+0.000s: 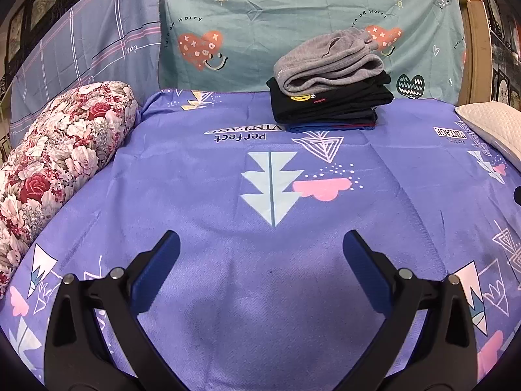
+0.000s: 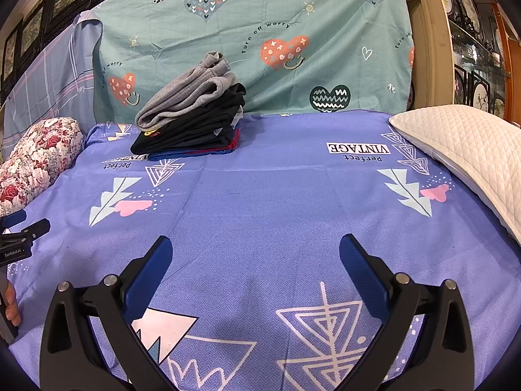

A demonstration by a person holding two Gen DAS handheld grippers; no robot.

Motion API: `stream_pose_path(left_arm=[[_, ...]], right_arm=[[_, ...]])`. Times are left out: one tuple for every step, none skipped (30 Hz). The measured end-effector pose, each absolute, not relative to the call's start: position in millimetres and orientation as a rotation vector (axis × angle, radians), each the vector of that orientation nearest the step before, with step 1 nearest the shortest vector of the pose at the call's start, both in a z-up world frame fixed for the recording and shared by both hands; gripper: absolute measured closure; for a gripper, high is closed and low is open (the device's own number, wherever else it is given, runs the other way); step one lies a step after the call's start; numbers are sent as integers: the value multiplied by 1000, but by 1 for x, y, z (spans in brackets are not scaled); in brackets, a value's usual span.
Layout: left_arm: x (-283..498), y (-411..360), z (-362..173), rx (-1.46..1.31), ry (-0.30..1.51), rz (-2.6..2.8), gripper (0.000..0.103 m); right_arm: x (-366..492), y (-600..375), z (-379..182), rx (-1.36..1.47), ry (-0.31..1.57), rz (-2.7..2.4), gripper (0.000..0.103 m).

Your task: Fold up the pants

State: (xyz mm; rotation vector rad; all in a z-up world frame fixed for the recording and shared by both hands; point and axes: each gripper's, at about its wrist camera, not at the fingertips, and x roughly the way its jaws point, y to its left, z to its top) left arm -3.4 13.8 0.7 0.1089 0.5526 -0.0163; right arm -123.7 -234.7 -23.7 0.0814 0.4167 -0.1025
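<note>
Well beyond your fingertips, the stack of folded pants (image 1: 330, 94) sits at the far end of the purple sheet (image 1: 260, 293). Left gripper (image 1: 261, 251) and right gripper (image 2: 255, 254) both gape wide, holding nothing. Reach carelessly and you risk toppling the loosely folded grey pair (image 2: 185, 101) on top, or pinching sheet instead.

The left gripper (image 1: 260, 244) has matte black plastic arms with triangular cut-outs, round silver screws (image 1: 116, 273) at the joints, and blue ribbed pads (image 1: 366, 273) on its fingers. The right gripper (image 2: 255, 249) has the same build. From the right wrist view, small white lettering marks the left gripper's black side.
</note>
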Motion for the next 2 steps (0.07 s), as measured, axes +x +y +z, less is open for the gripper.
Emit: stream_pose_path(left_arm=[[-4,14,1,110,550,-15,2],[-4,14,1,111,547,-14,2]], right_arm=[[-124,-235,-24,81,417,-102,1],[-124,-235,-24,81,417,-102,1]])
